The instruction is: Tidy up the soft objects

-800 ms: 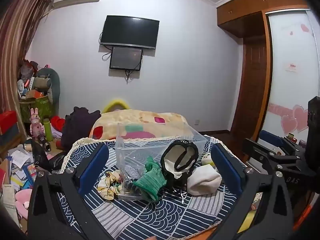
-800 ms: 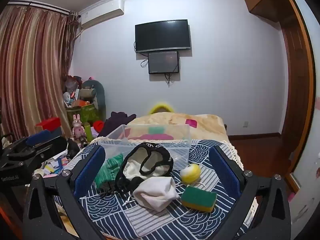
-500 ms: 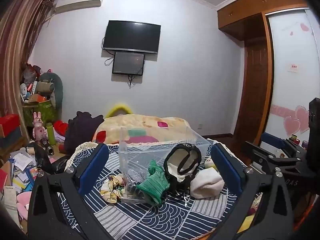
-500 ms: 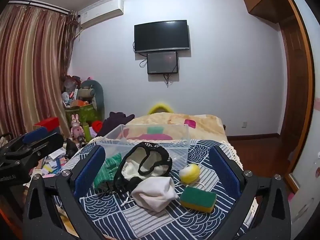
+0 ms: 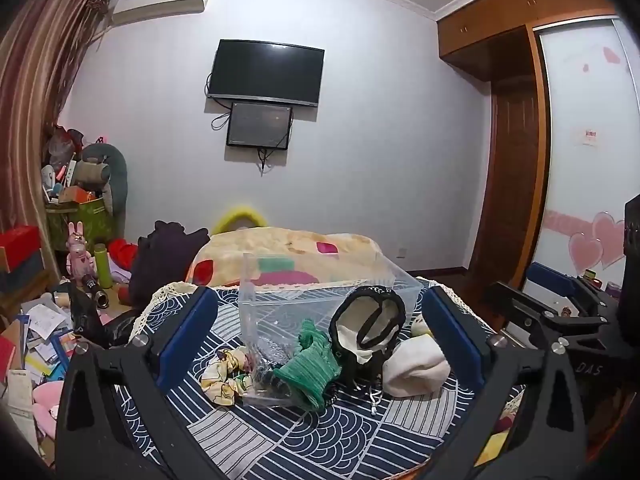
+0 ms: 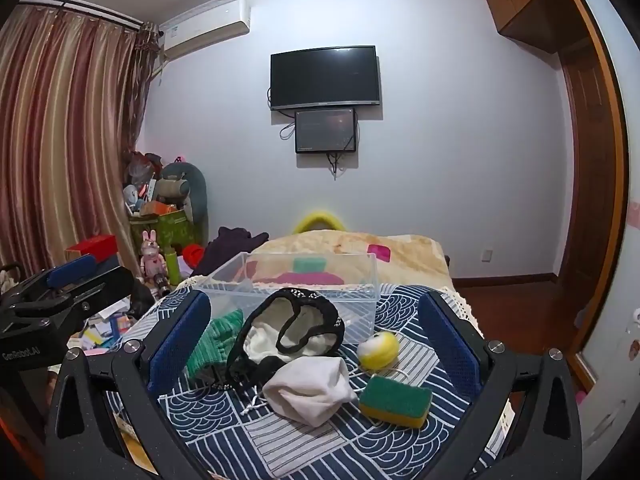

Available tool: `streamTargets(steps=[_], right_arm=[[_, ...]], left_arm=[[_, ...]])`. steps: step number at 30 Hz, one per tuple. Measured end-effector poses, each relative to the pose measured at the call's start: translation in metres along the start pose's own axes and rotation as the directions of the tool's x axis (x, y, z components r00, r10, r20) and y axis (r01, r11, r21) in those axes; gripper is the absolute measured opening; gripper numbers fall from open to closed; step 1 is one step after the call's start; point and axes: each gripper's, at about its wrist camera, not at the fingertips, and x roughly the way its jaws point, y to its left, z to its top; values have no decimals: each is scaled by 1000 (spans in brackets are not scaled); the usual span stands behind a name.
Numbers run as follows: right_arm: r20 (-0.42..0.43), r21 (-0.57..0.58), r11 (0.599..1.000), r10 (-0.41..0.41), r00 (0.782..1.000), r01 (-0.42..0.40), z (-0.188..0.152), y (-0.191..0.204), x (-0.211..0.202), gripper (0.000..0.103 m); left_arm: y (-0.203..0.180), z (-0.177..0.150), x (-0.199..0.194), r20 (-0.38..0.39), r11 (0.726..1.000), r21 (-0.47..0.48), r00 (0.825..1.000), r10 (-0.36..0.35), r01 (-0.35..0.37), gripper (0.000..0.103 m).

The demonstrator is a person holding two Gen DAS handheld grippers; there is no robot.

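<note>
Two grippers hover with jaws spread wide and empty: the left gripper (image 5: 320, 332) and the right gripper (image 6: 314, 334). "GenRobot.AI" reads on the left gripper's body in the right wrist view; "DAS" shows on the right one's. On the patterned tablecloth (image 6: 400, 448), a clear plastic bin (image 6: 304, 280) sits far, with a green knit cloth (image 5: 312, 368), black-trimmed pouch (image 6: 296, 336), white cloth (image 6: 312, 390), sponge (image 6: 396, 400) and yellow-white ball (image 6: 378, 350) near it.

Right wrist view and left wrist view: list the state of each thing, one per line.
Clear bin: upright, lidless, looks empty.
Green-and-yellow sponge: flat on the cloth.
White cloth: crumpled.
Green knit: bunched against the bin.
Left claw: open, empty.
Right claw: open, empty.
</note>
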Motion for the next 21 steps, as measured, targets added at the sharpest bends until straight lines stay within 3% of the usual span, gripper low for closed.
streamTargets(steps=[21], right_arm=[[21, -13, 1000, -5, 1000, 5, 2, 2, -4, 103]], left_arm=[[-2, 0, -1, -1, 1000, 6, 1000, -1, 1, 103]])
